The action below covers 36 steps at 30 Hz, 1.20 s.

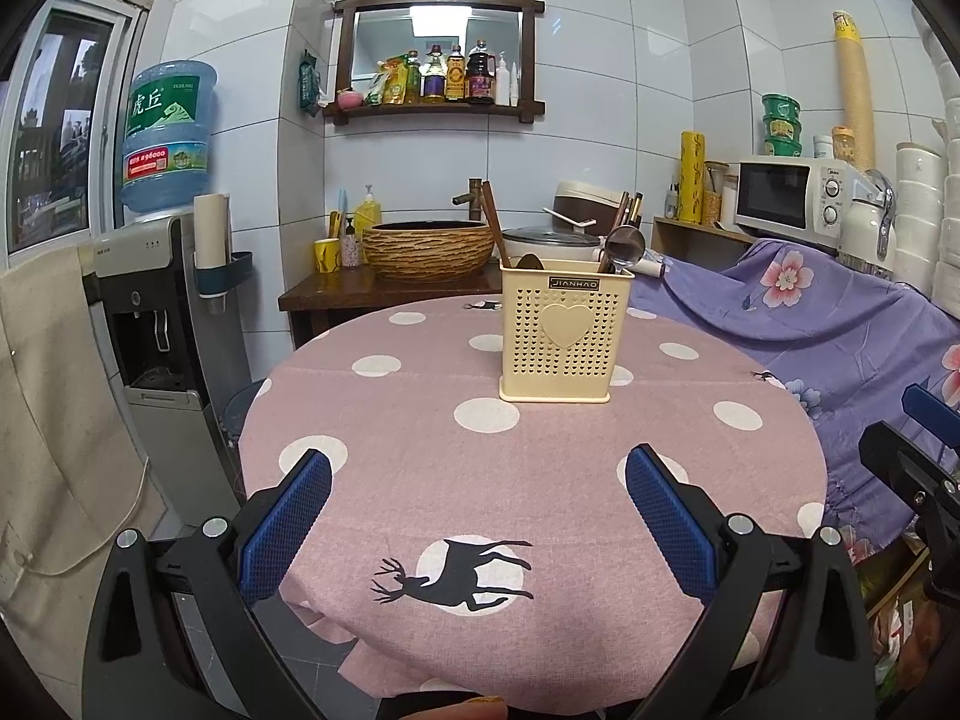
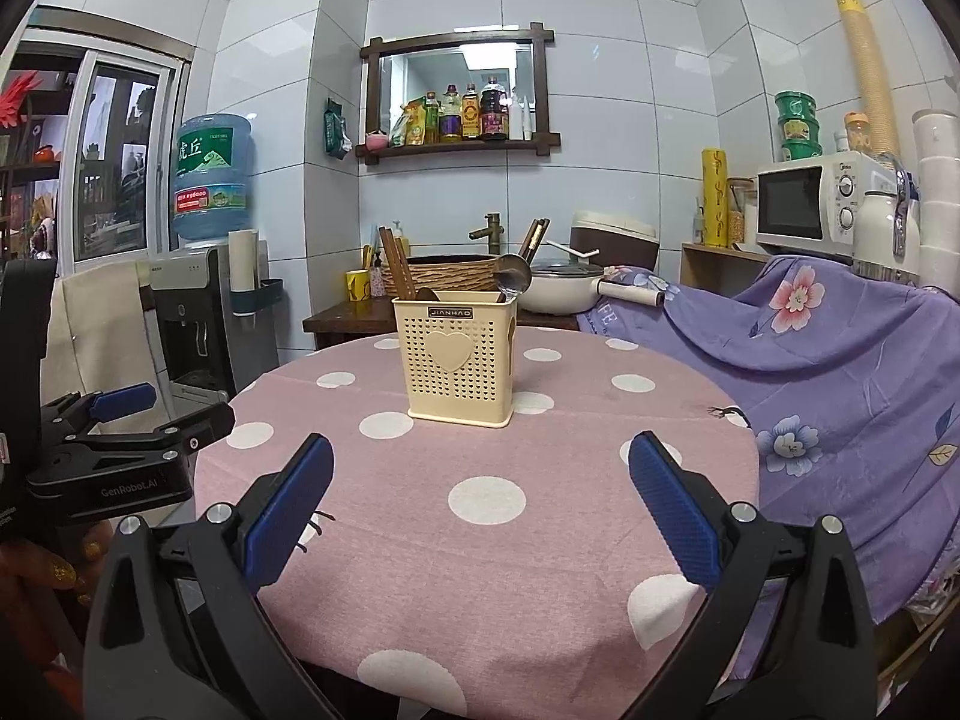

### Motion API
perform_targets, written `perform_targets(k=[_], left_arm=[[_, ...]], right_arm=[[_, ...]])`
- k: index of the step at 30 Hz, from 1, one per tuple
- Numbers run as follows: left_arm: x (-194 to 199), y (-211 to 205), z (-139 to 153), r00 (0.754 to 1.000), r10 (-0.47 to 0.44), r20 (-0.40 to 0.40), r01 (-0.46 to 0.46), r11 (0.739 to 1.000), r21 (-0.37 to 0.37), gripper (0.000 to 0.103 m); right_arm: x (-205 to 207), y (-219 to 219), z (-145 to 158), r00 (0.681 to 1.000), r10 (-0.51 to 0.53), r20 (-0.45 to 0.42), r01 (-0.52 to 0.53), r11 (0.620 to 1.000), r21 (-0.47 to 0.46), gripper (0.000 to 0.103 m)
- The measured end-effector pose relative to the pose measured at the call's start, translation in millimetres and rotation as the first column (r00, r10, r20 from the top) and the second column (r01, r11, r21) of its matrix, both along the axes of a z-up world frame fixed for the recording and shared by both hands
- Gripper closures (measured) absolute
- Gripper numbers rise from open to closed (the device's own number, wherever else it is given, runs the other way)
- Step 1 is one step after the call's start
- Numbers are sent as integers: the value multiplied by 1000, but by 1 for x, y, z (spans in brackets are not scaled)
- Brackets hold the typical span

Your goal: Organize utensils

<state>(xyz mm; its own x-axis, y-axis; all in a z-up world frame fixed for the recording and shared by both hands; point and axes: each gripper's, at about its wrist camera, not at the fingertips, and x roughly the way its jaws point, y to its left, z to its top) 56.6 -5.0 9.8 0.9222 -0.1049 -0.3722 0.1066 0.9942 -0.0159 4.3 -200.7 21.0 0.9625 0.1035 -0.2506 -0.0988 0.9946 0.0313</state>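
Observation:
A cream perforated utensil basket (image 1: 561,341) with a heart on its front stands upright on the round table with the pink polka-dot cloth (image 1: 420,438). It also shows in the right wrist view (image 2: 459,363). Inside it are a metal ladle (image 1: 624,249), wooden chopsticks (image 1: 493,222) and a dark spoon (image 1: 529,262); the ladle (image 2: 514,283) and chopsticks (image 2: 396,261) also show in the right wrist view. My left gripper (image 1: 477,480) is open and empty over the table's near edge. My right gripper (image 2: 480,474) is open and empty, nearer the basket.
A purple floral cloth (image 1: 840,324) covers furniture to the right. Behind the table stand a wooden counter with a woven basin (image 1: 427,249), a white pan (image 2: 564,288) and a rice cooker. A water dispenser (image 1: 162,276) stands at left, a microwave (image 1: 786,192) at right.

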Motion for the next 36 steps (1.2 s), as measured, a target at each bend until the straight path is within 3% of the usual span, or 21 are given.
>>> perform_targets(k=[36], left_arm=[[-3,0,6,1000,10,23,-10,1000,0,6]], right_arm=[[1,-2,-2,1000,0,-10,0,1000,14,6]])
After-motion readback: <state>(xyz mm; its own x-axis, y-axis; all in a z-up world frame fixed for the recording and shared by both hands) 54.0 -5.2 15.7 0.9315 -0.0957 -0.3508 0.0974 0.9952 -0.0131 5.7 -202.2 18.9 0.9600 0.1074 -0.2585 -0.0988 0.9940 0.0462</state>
